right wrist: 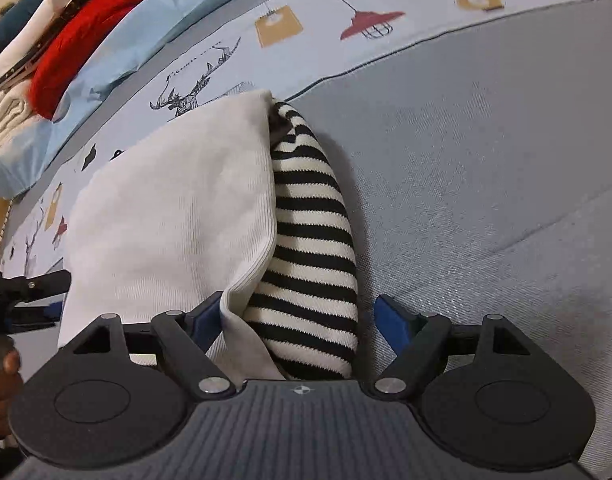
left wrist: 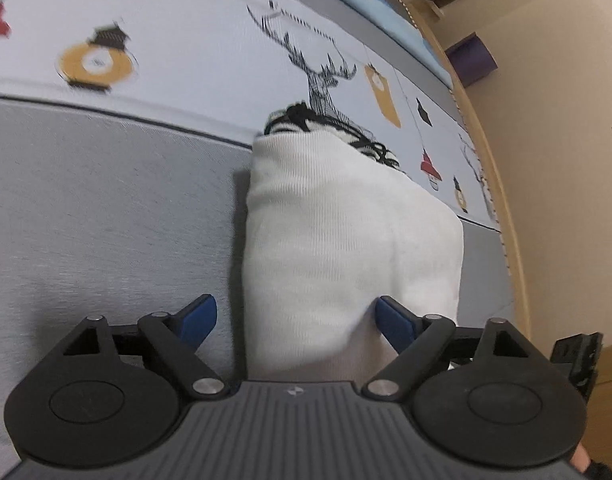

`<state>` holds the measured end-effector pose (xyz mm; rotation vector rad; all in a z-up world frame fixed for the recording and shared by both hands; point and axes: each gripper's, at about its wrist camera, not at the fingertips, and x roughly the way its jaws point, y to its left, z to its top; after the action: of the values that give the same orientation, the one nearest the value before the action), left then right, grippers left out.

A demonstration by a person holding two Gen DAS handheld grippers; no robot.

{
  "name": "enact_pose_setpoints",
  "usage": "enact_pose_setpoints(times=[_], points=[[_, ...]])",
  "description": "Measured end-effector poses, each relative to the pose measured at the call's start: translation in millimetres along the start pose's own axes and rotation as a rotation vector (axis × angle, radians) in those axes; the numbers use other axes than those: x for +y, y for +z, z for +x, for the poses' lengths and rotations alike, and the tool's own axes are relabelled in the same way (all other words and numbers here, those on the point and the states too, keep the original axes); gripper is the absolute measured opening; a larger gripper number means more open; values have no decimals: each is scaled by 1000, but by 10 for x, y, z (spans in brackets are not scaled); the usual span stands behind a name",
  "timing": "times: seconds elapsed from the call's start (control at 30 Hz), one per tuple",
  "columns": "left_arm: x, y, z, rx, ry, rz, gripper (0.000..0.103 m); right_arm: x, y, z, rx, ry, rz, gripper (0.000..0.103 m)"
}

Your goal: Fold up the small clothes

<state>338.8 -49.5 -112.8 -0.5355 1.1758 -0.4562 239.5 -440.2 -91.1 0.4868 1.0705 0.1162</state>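
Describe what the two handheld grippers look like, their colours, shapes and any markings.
Both match. The left gripper and right gripper each have a dark grey ribbed body bearing a small round emblem, two large black discs at the sides, black linkage bars joined by silver pins, triangular cut-outs in the links, and blue fingertip pads. No cables or sleeves show.

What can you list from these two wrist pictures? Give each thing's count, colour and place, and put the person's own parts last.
Folded garment: one, white, on the bed.
Striped garment: one, black and white, tucked under the white one.
Bed cover: one, grey with a pale lamp-and-deer printed band.
Clothes pile: several, red, cream, teal, far edge of bed.
Purple object: one, by the wall.
Left claw: open, over the white fabric.
Right claw: open, astride both garments.
Hand: one, left edge.
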Motion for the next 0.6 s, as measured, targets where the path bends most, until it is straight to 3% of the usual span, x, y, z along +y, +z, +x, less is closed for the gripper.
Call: enact_pose_setpoints(times=[0.1, 0.13, 0.17, 0.23, 0.27, 0.33, 0.43, 0.6], points=[[40, 6, 118, 14, -45, -26, 89, 17, 0, 37, -17, 2, -14, 75], [48, 19, 143, 11, -57, -24, 86, 42, -4, 39, -22, 9, -28, 62], [45, 30, 157, 6, -70, -18, 81, 71, -9, 50, -19, 38, -37, 41], [36, 53, 167, 6, -75, -5, 68, 126, -20, 70, -19, 90, -43, 22], [28, 65, 155, 6, -79, 10, 64, 167, -20, 72, -28, 86, -59, 19], [3, 99, 90, -2, -84, 46, 44, 246, -16, 82, -34, 82, -83, 16], [-27, 211, -127, -68, -75, 105, 38, 340, 20, 94, -51, 97, -82, 13], [157, 424, -682, -192, -6, 199, 37, 765, 136, 170, -108, 206, -107, 11]])
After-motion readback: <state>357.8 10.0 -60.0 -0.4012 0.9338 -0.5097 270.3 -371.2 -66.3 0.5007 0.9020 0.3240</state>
